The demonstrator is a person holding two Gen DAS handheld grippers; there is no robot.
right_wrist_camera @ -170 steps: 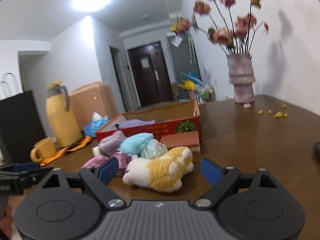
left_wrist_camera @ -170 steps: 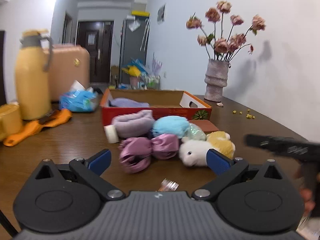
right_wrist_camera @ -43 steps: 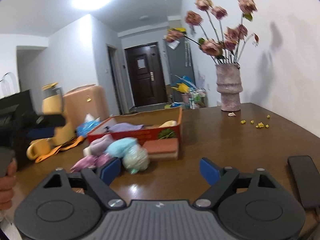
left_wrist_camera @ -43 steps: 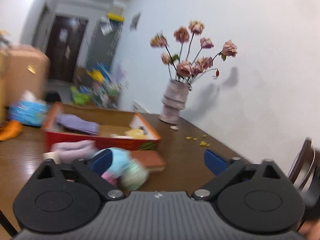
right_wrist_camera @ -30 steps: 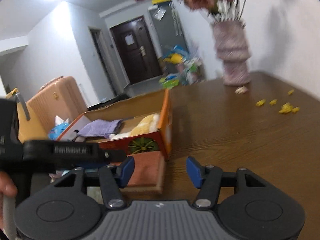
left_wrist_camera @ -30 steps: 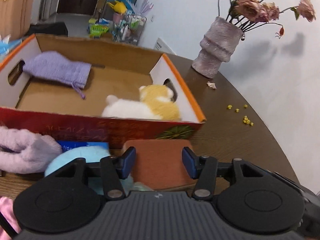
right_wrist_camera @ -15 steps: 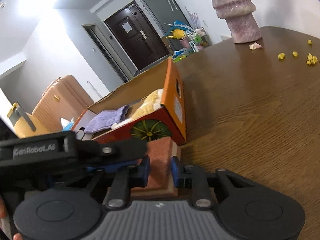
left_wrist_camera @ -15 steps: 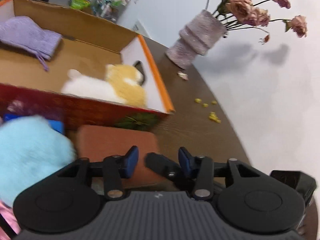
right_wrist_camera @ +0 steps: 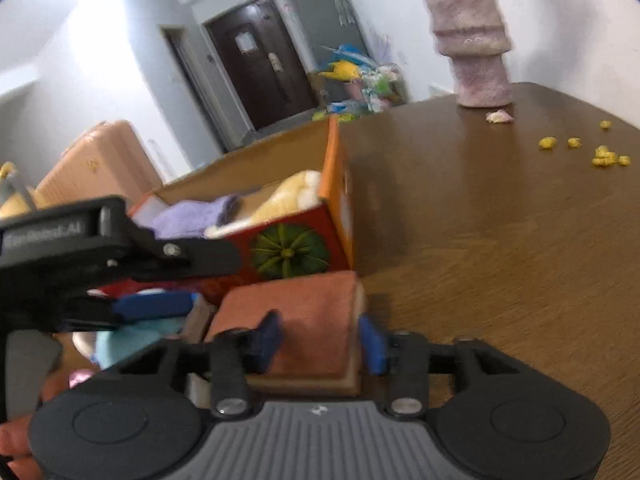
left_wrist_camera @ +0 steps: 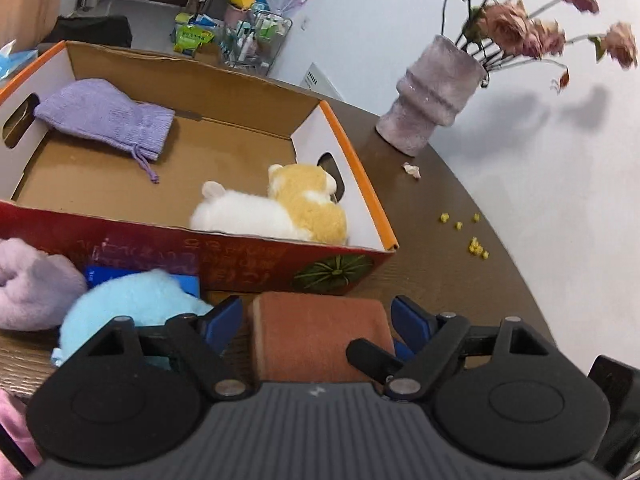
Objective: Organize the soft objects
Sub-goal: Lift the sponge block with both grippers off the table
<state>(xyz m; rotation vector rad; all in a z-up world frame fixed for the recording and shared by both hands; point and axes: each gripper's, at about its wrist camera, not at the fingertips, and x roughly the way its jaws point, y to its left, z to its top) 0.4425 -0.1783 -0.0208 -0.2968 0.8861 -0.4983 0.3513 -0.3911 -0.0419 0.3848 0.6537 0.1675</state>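
Note:
A brown sponge block lies on the table against the front of the red cardboard box. My left gripper straddles it, jaws opening, with a small gap at each pad. My right gripper comes in at the block's right end, jaws opening. Its left pad is over the top face and its right pad beside the edge. One of its black fingers shows in the left wrist view. Inside the box lie a white-and-yellow plush toy and a purple knitted pouch.
A light blue plush, a lilac fluffy piece and something pink lie left of the block. A vase, yellow crumbs and a dark phone are to the right. A person's hand holds the left gripper.
Both pairs of jaws have widened: the left went from narrow to spanning the sponge block, and the right loosened from a tight pinch on it. The right gripper dropped slightly.

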